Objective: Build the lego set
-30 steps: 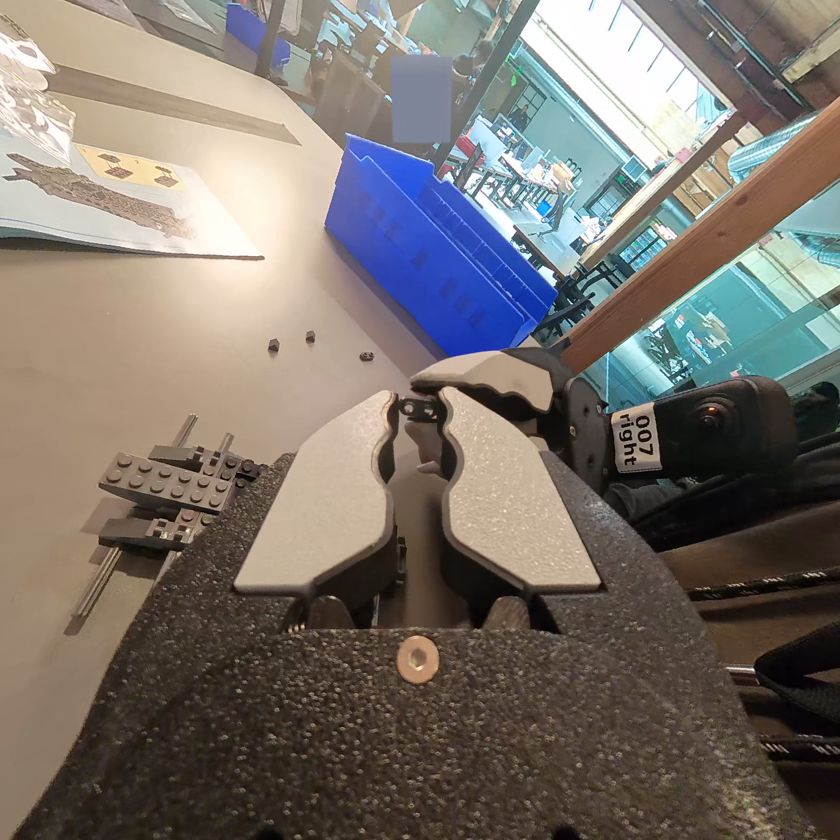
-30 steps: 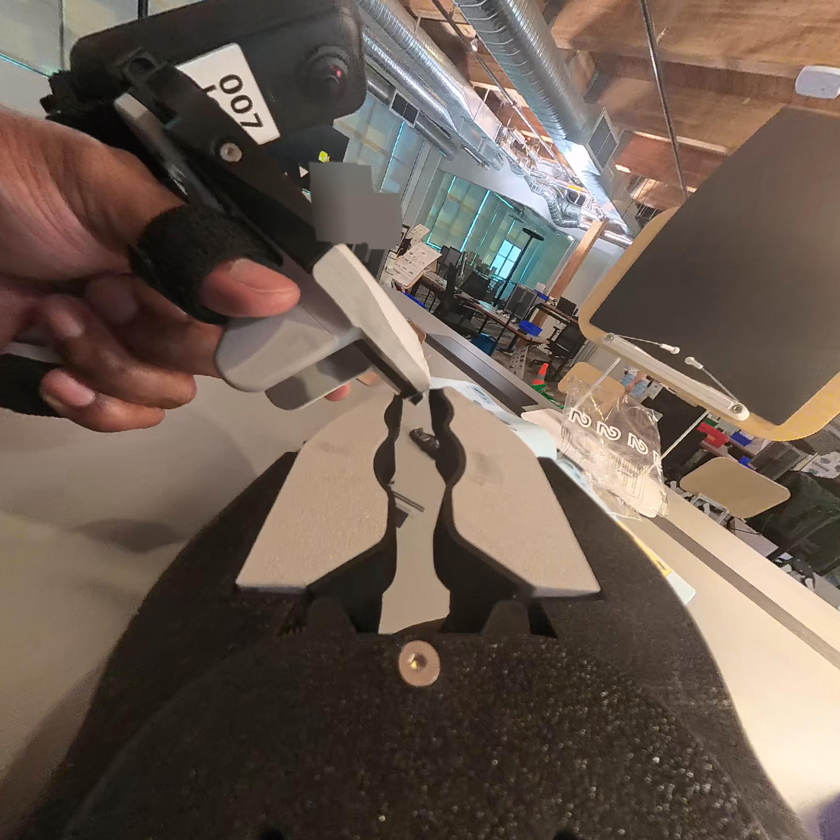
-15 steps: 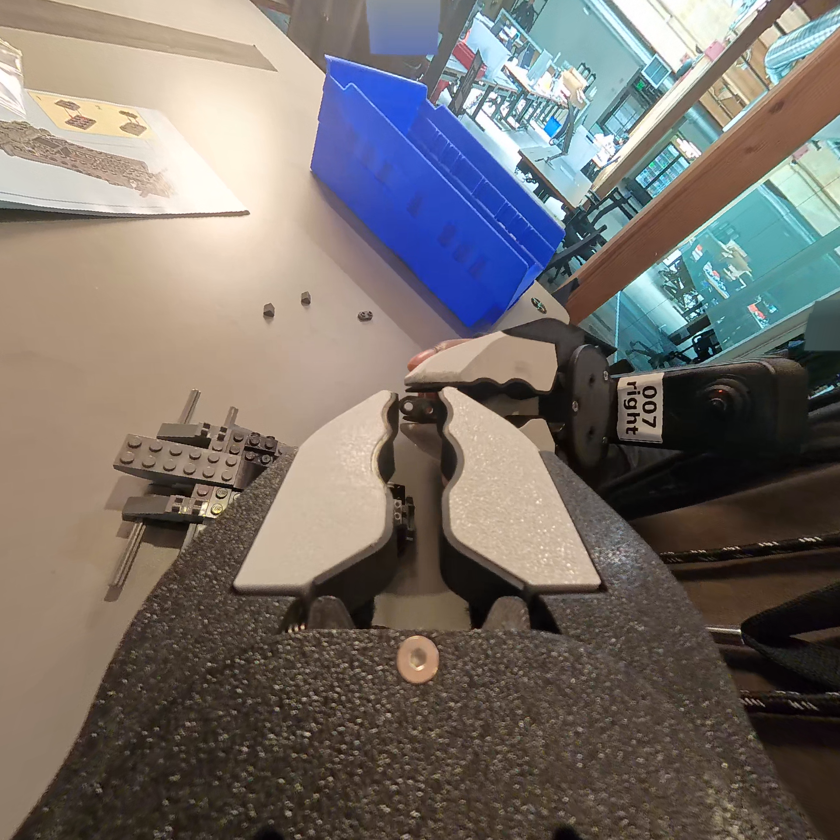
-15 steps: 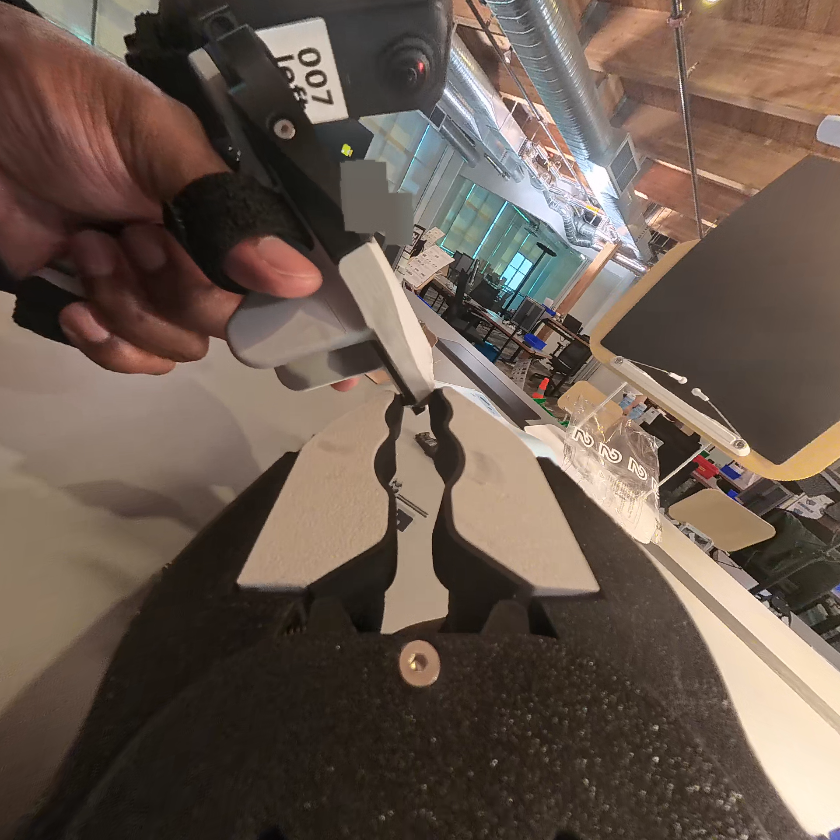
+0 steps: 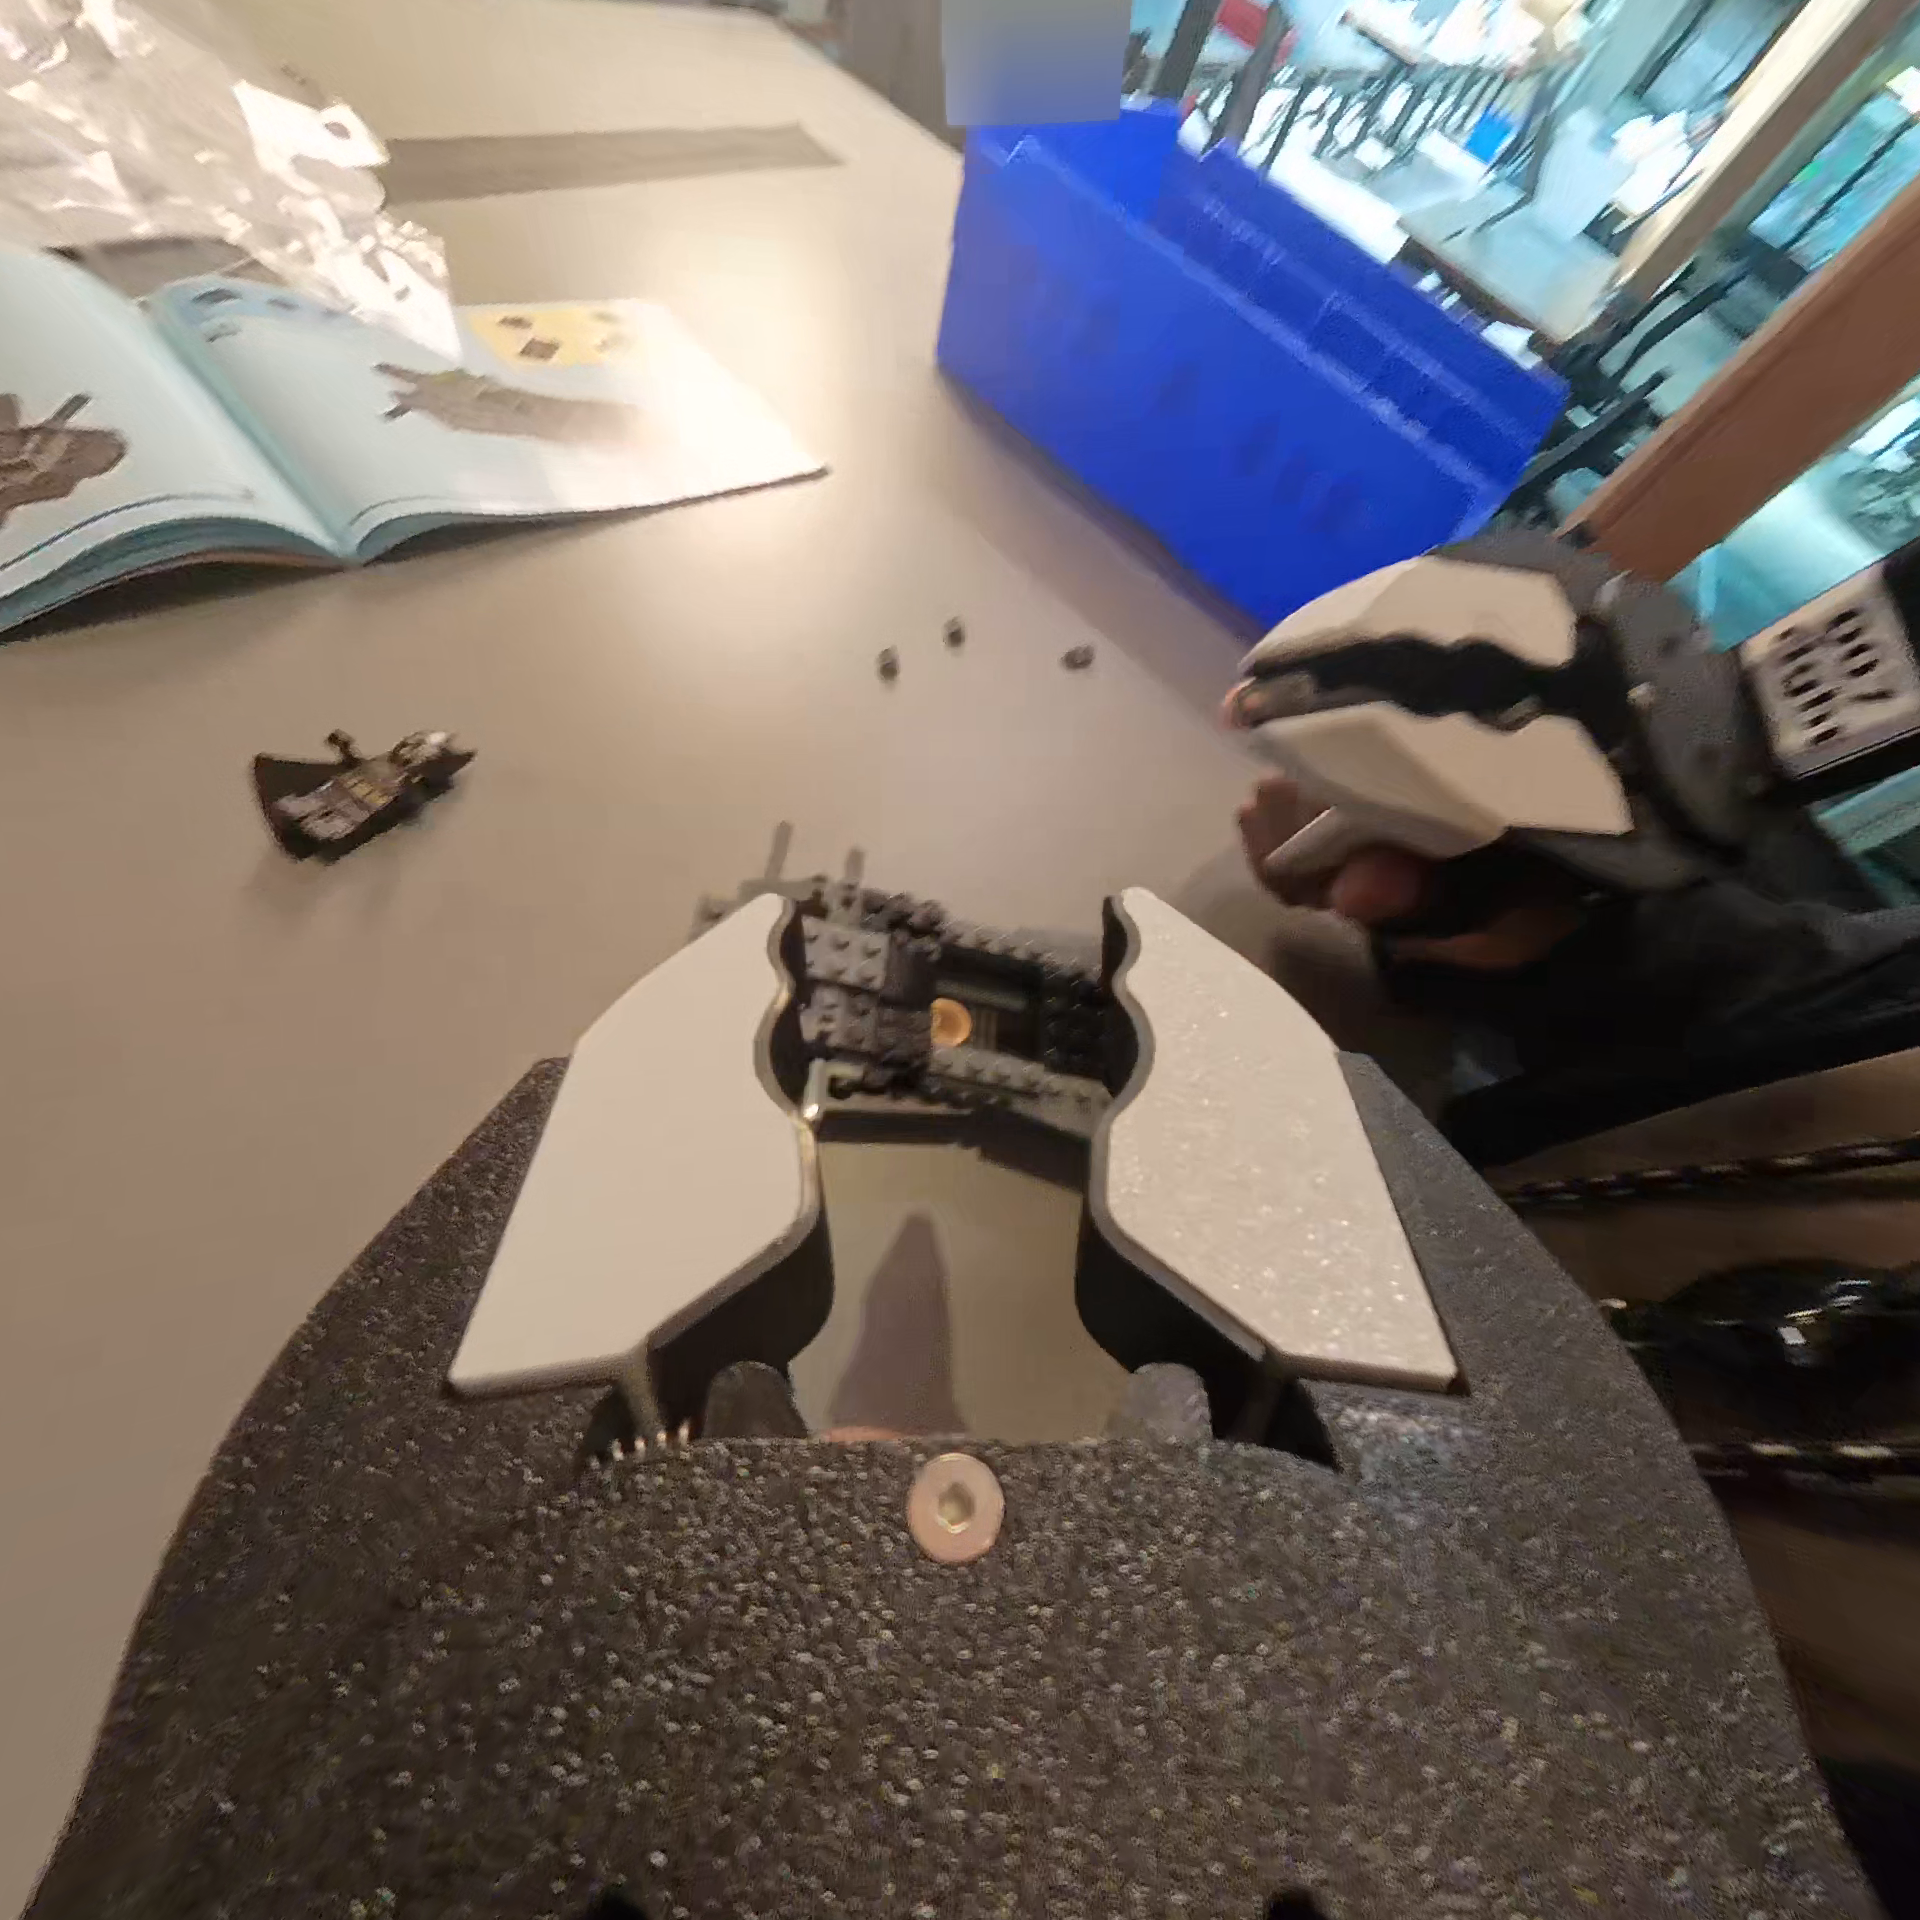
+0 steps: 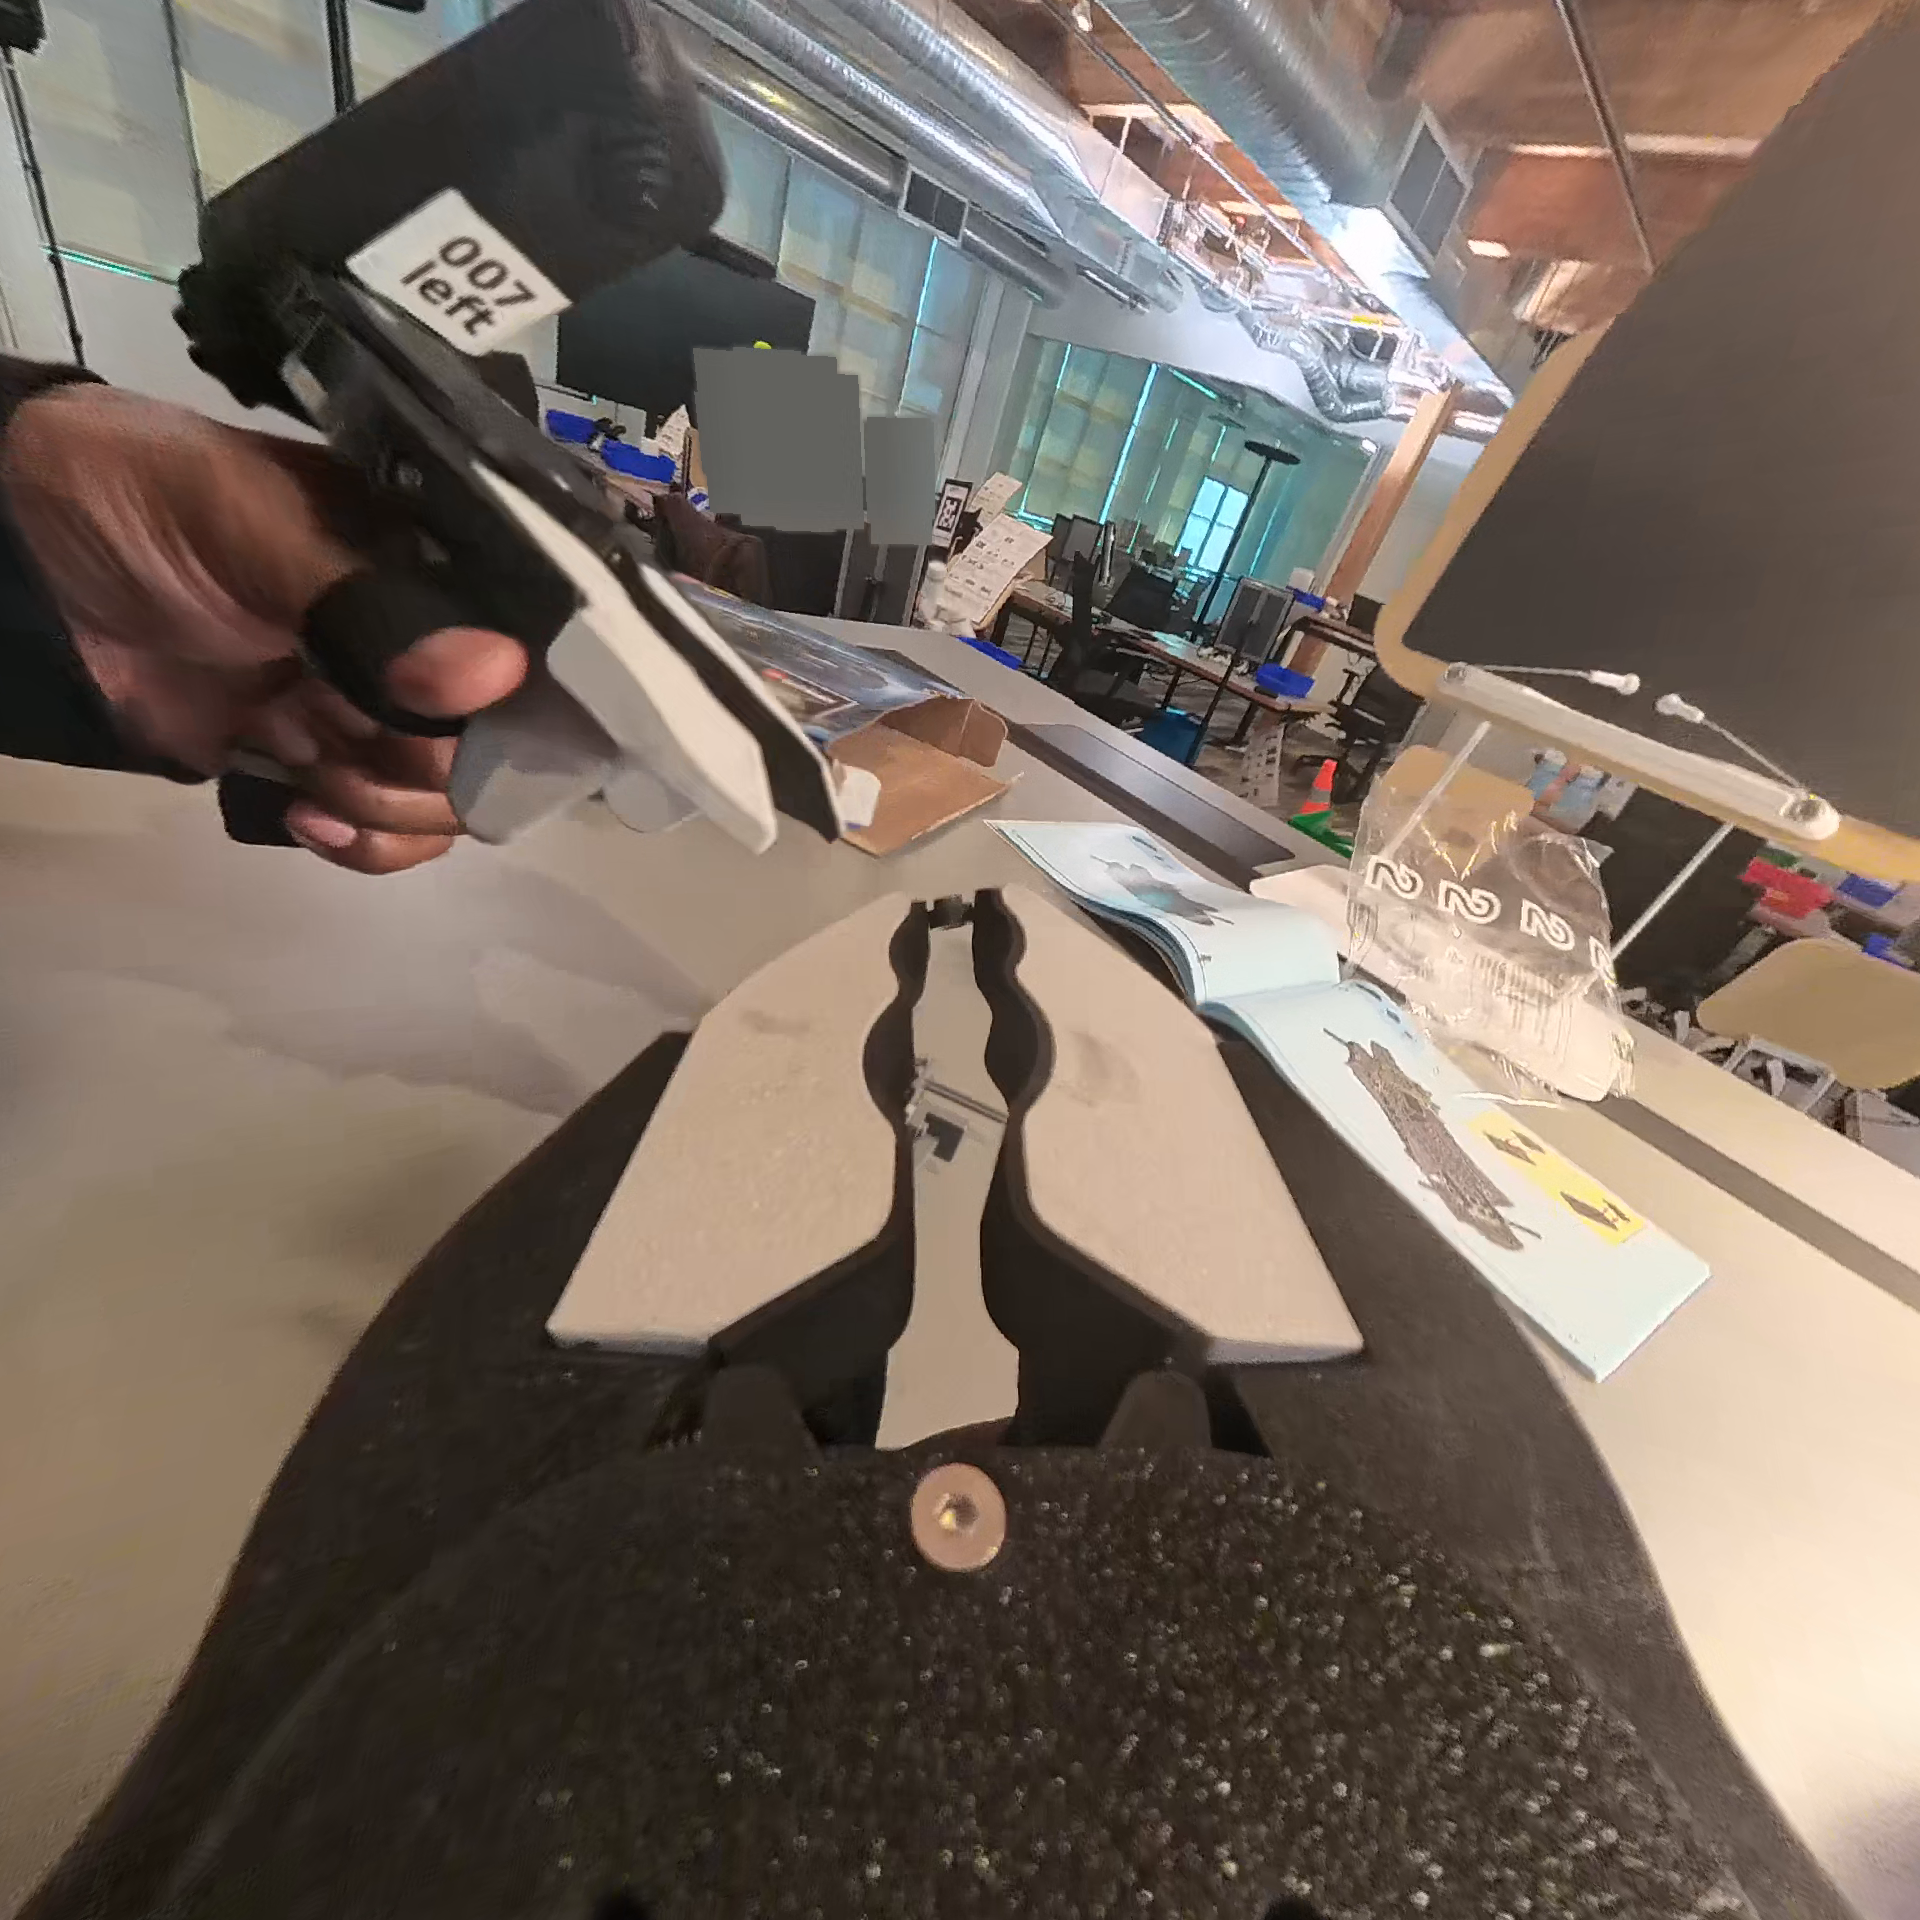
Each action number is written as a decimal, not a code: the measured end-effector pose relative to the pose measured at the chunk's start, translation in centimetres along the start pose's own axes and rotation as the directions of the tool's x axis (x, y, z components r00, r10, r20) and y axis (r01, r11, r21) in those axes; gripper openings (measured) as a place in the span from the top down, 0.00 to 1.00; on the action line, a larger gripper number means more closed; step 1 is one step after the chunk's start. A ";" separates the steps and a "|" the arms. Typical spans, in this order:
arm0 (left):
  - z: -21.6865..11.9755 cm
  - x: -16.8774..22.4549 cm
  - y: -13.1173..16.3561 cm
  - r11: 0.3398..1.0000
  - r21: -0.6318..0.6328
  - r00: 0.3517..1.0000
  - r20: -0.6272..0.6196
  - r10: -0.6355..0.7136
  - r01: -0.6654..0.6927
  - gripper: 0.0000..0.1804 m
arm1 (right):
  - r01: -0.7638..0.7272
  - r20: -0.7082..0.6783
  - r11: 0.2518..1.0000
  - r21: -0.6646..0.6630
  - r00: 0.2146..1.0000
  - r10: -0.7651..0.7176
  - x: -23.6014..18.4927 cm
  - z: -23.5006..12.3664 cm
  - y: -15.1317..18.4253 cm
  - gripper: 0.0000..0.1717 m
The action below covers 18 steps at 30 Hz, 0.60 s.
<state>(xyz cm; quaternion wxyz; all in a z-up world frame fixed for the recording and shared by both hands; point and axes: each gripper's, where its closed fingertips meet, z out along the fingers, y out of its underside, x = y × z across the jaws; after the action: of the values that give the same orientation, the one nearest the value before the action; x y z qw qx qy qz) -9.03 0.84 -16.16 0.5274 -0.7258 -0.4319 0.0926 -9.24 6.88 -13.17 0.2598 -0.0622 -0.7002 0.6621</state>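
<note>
bricks are filling the gap ahead of the left gripper [image 5: 951, 914] — a dark grey brick assembly [image 5: 914, 997] is lying on the table [image 5: 520, 727], and the left jaws are standing spread wide to either side of it, pads not pressing on anything that shows. off to the right, the right gripper [image 6: 954, 906] is hovering above the table with its jaws nearly closed, pinching a tiny dark piece [image 6: 948, 912] right at the tips.

a second, smaller dark assembly [image 5: 348, 790] is lying apart on the left, and three tiny dark pieces [image 5: 951, 634] are sitting farther out, near a blue bin [image 5: 1195, 416]. an open instruction booklet [image 5: 416, 436] and a crumpled clear bag [image 6: 1486, 935] are resting at the far side; an opened cardboard box [image 6: 914, 769] is lying beyond the left gripper.

the pinched piece is likely very light and hard, slick plastic — easy to flick out if the tips shift, so it is best kept square between the pads. the big assembly looks stiff but only snapped together, and thin grey rods [image 5: 779, 852] are poking out past it; taking it across its broad solid sides, not by the rods or the studded top plates, seems the safer hold.
</note>
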 end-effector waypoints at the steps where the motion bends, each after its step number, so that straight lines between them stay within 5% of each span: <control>1: 0.0 -0.9 0.7 1.000 -0.025 0.999 0.040 0.011 -0.010 0.70 | -0.007 -0.004 1.000 -0.009 1.000 0.007 0.2 -0.2 0.2 0.95; 9: 1.1 -3.9 5.9 0.981 -0.170 0.987 0.147 -0.066 0.091 0.70 | -0.067 -0.001 0.994 -0.088 0.998 0.067 1.0 -0.9 2.1 0.95; 18: 0.7 -1.7 7.1 0.968 -0.206 0.986 0.118 -0.119 0.142 0.70 | -0.204 0.051 0.907 -0.370 0.970 0.238 1.6 0.8 6.5 0.95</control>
<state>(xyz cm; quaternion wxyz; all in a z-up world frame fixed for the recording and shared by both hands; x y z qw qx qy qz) -6.71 -0.42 -23.04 0.4281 -0.7423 -0.5132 0.0488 -12.69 7.58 -18.93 0.1337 -0.1564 -0.8099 0.5492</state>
